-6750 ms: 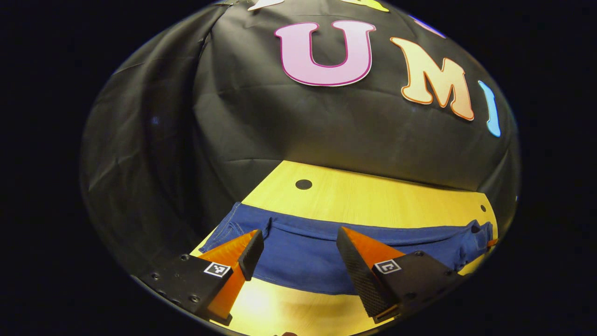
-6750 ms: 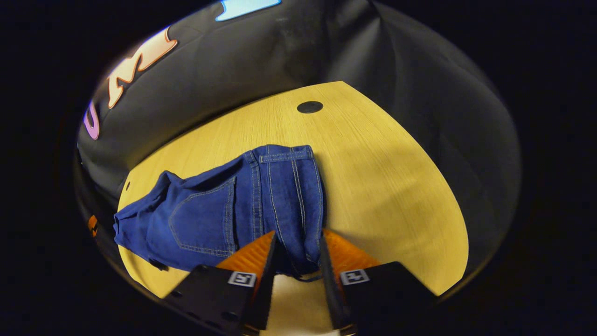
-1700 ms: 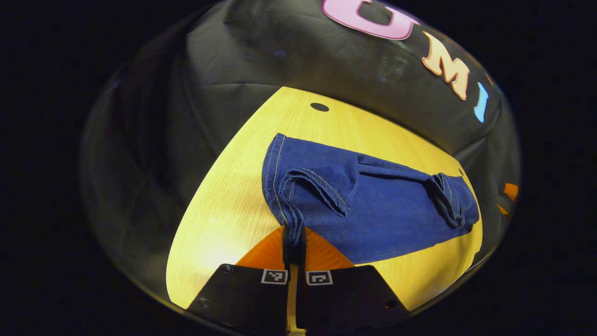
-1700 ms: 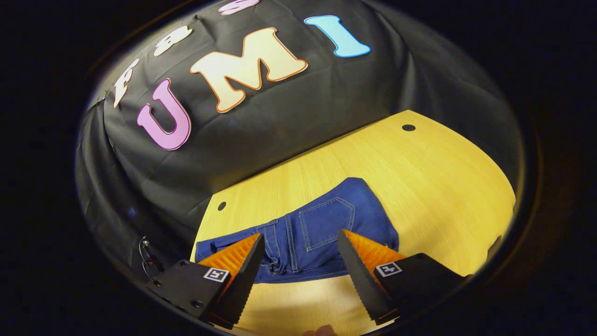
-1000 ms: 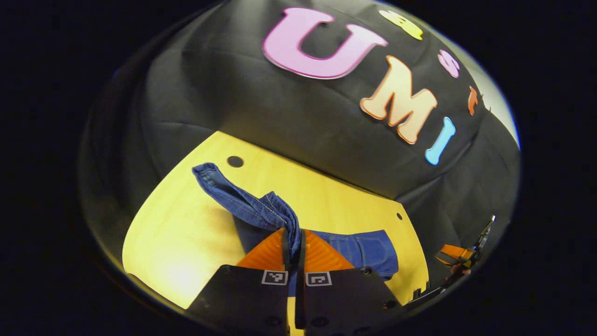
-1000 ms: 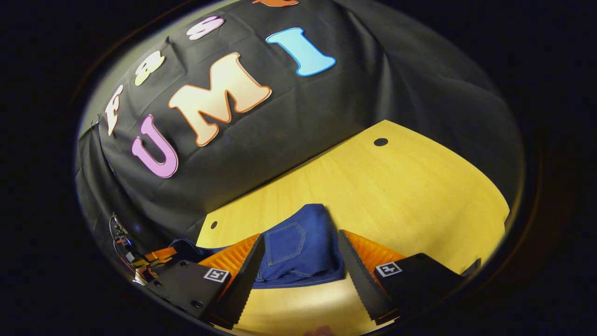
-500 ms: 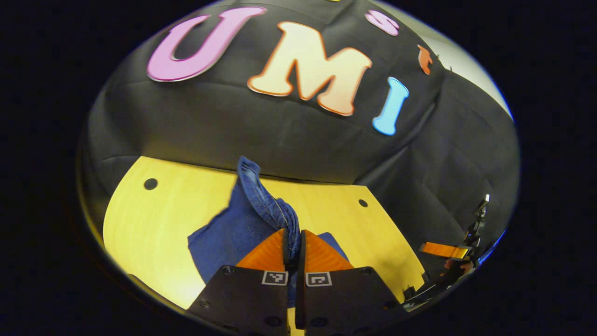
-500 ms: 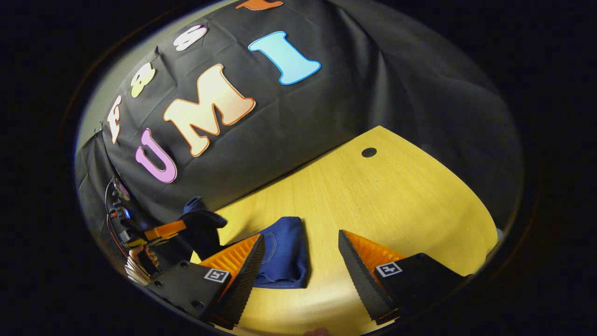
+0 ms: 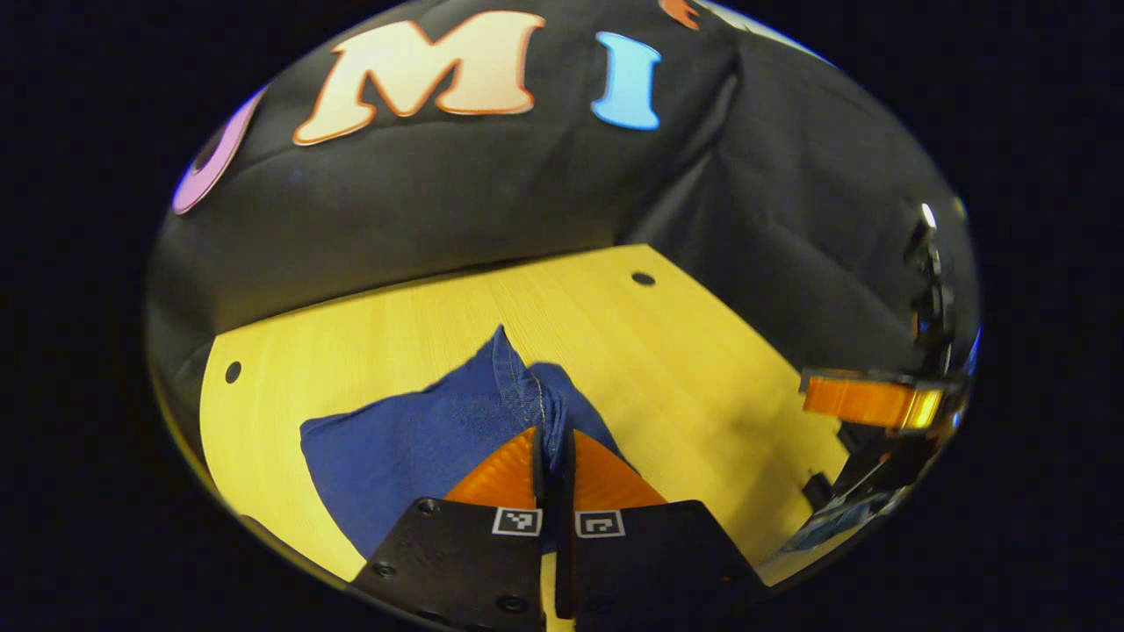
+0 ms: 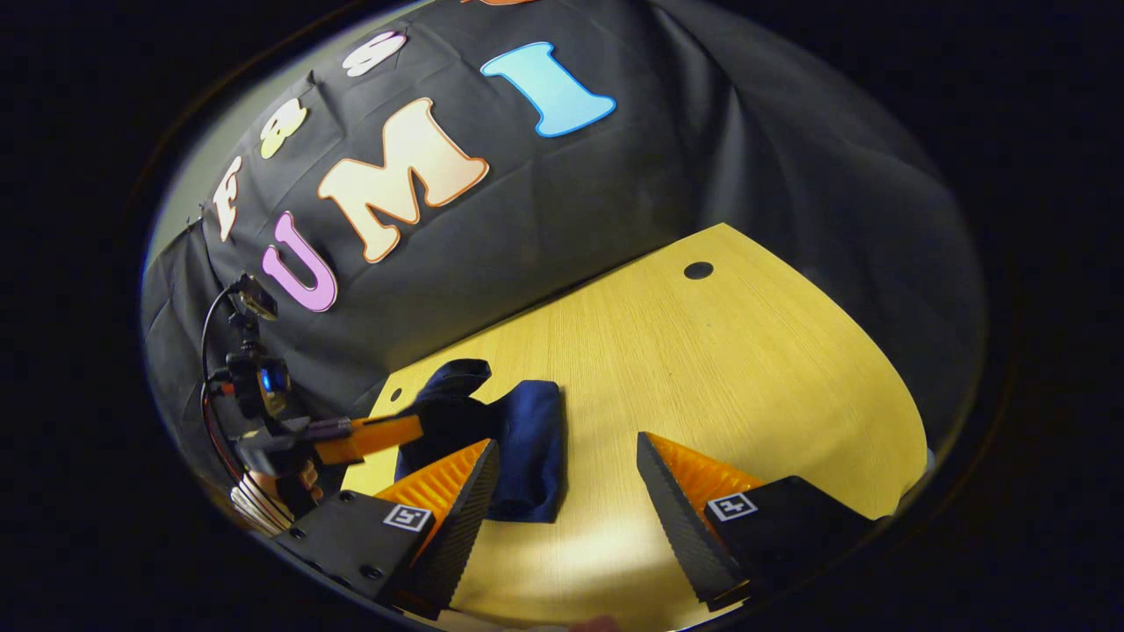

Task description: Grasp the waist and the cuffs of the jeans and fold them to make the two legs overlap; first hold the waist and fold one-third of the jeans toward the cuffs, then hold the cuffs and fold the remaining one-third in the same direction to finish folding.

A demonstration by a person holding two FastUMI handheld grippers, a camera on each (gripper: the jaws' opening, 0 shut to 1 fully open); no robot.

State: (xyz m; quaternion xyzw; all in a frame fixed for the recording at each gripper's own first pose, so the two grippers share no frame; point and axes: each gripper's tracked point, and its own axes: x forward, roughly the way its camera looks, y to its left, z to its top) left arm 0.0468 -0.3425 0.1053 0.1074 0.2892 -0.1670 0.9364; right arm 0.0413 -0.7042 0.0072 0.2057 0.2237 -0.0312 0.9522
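Note:
The blue jeans (image 9: 421,439) lie in a folded stack on the yellow table (image 9: 685,377). My left gripper (image 9: 553,456) is shut on their cuff end, which rises in a ridge just ahead of the fingers. In the right gripper view the jeans (image 10: 527,448) sit left of centre, behind the left finger, with the held end raised. The left gripper (image 10: 369,437) and the hand holding it reach in from the left there. My right gripper (image 10: 566,474) stands open over bare table, right of the jeans, nothing between its fingers. It also appears at the right edge of the left gripper view (image 9: 869,399).
The wooden table (image 10: 746,369) has small dark holes near its far corners (image 10: 698,269) (image 9: 643,278). The black cloth wall stands close behind it. Bare tabletop stretches to the right of the jeans.
My left gripper has carried the cuff end over to the right and lower, onto the folded stack. The right gripper has stayed open and almost still.

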